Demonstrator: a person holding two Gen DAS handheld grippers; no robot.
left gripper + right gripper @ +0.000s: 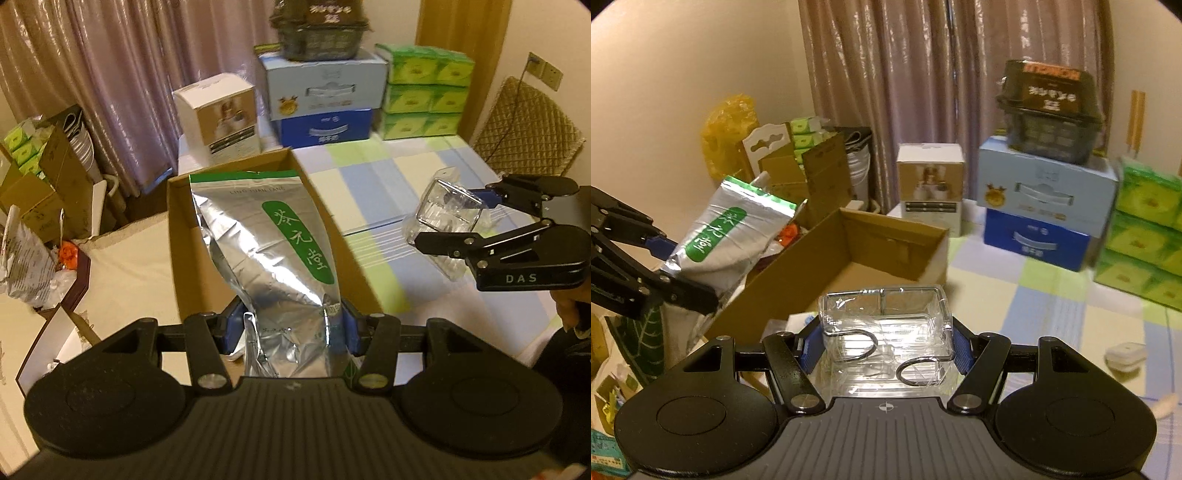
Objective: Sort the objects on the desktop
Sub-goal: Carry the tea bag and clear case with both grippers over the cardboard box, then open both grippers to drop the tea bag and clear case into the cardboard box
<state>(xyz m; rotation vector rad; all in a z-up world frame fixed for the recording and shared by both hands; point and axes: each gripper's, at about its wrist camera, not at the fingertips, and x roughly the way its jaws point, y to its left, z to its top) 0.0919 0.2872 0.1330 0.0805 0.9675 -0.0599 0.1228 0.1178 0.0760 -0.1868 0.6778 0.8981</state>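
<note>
Both hands are carrying something toward the open cardboard box (849, 258), which is sitting on the checked surface (388, 192) in front of the stacked blue cartons (325, 107).

To do this step well, each item probably needs to be brought fully over the box opening before the fingers are let go, with the taller item lowered until its bottom is inside the walls, so that it is not tipping over the rim. Releasing one hand at a time looks wiser, since the two grippers are working close together beside the box.

The left gripper (288, 332) is clamping its blue fingers (351, 328) on the lower part of a silver foil pouch (266, 236) with a green label; the pouch is standing up between them and hanging over the box, not resting in it. The right gripper (884, 345) is clamping its fingers (960, 350) on the sides of a clear plastic case (886, 321), held just in front of the box's near wall, above the surface.
</note>
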